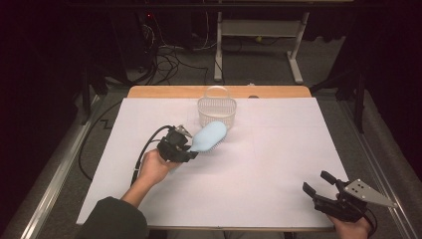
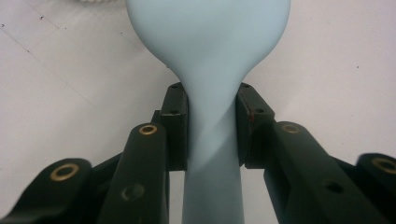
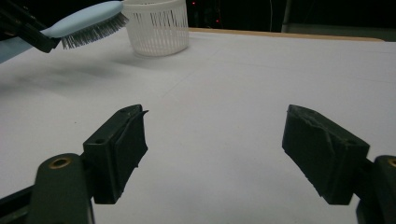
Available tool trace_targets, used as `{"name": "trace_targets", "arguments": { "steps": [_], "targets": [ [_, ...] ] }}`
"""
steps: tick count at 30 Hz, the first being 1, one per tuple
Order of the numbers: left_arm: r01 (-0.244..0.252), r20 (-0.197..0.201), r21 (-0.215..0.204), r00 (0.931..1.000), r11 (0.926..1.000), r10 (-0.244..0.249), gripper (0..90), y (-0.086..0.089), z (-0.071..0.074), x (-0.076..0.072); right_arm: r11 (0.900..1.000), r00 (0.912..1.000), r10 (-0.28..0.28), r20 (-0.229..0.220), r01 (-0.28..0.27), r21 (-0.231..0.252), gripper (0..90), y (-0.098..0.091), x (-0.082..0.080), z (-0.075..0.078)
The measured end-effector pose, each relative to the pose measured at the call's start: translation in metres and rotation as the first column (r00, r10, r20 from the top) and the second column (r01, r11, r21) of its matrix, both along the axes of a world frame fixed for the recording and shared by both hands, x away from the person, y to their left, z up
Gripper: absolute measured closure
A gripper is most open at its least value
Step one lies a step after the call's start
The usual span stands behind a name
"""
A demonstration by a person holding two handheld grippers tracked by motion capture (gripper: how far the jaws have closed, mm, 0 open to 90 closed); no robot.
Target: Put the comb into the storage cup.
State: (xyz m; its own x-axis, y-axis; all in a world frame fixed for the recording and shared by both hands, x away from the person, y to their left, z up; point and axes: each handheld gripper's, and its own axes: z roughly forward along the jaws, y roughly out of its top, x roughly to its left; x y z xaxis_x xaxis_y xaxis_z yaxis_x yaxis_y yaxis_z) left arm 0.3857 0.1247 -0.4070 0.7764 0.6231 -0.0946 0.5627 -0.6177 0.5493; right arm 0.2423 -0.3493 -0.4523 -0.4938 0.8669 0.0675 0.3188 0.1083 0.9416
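L gripper [image 1: 185,148] pinches the light-blue hairbrush [image 1: 209,136] by the narrow neck of its handle; in the left gripper view both pads press flat on either side of the handle [image 2: 212,140], just below where it widens into the head. Gripping at the neck likely keeps the long head from swinging & leaves the bristle end free to lead.

Brush sits near table center, head aimed at about 1 o'clock toward the white slotted basket [image 1: 217,110], w/ the head's tip just short of the basket's near wall. In the right gripper view the bristles [image 3: 91,28] face down & the brush hangs clear of the white table cover [image 1: 278,149], so it's lifted, not resting. Prob. being carried to the basket, which stands upright at 12 o'clock by the far edge, handle up.

L hand [image 1: 154,167] comes in from 7 o'clock, forearm angled up-right, wrist about level so the brush lies close to flat, head slightly raised.

R gripper [image 1: 323,186] rests at 4 o'clock near the table's near-right corner, jaws spread wide w/ nothing between them, pointing to about 10 o'clock. It's well apart from the brush, parked out of the way.
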Motion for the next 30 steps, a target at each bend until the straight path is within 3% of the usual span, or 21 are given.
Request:
{"name": "trace_targets", "arguments": {
  "steps": [30],
  "targets": [
    [-0.047, 0.044, -0.096, 0.9977, 0.9943, 0.052, 67.6, 0.030, 0.000, -0.037, 1.0000, 1.0000, 0.000, -0.003, 0.000, -0.005, 22.3, 0.002, 0.000, 0.000]
  ]
}}
